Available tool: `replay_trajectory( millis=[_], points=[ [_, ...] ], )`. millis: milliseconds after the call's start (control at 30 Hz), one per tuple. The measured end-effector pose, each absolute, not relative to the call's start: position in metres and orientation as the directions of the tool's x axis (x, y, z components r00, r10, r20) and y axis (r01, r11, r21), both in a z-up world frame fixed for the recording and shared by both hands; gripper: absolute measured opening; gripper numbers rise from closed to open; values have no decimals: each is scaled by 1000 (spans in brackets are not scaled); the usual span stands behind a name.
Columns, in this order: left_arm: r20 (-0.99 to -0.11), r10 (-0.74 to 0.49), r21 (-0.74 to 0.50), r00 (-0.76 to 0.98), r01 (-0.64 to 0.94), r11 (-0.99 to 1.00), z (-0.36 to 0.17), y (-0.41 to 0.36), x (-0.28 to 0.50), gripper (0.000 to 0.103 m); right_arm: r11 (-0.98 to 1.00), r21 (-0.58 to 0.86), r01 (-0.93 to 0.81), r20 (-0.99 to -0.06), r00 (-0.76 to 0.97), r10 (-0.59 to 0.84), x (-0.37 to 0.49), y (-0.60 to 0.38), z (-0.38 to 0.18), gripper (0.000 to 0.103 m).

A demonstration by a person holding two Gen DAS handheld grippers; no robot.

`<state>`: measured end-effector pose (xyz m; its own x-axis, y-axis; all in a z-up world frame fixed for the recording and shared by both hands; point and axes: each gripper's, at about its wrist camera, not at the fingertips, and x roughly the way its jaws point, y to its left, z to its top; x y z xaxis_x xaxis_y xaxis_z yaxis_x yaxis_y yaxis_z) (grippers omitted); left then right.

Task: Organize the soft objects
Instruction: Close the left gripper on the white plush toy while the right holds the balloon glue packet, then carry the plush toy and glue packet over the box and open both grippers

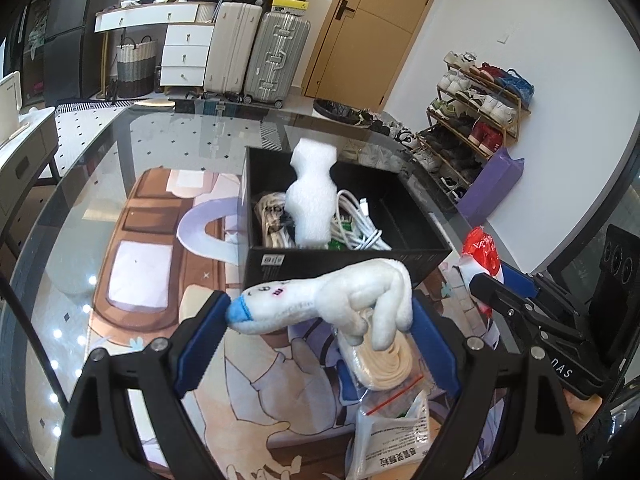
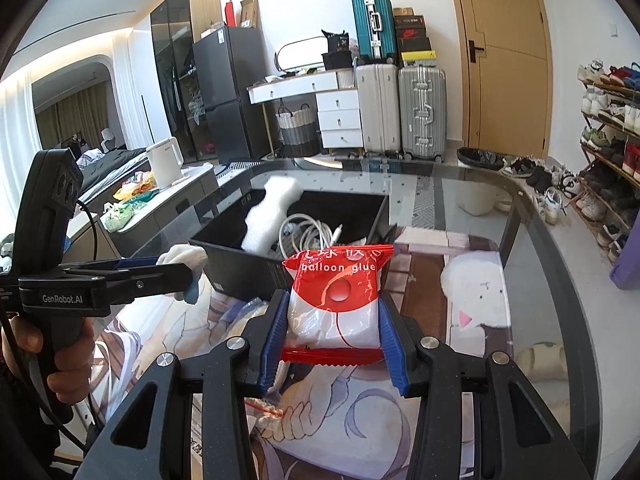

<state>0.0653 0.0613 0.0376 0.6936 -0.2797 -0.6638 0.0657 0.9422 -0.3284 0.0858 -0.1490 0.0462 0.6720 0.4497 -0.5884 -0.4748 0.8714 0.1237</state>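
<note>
Two pale suitcases (image 2: 400, 112) are standing by the far wall beside a wooden door (image 2: 508, 56). A shoe rack (image 1: 476, 108) is lining the right wall, a white kettle (image 2: 165, 162) sitting far left.

We see bright, even indoor light, ceiling lamps mirrored as glare spots on the glass table (image 1: 72, 240) near its left edge; fisheye bending and dark vignette fill the corners.

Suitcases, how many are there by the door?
3. A white suitcase and a silver suitcase stand side by side on the floor; a teal suitcase sits on top. More may be hidden behind.
</note>
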Motion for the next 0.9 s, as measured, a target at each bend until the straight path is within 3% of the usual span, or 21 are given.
replay_trajectory(
  millis=[900],
  points=[
    [-641,-251,-243,725,118,963,74,48,107,88,842,145,-520,-524,682,511,117,-125,92,44]
  ],
)
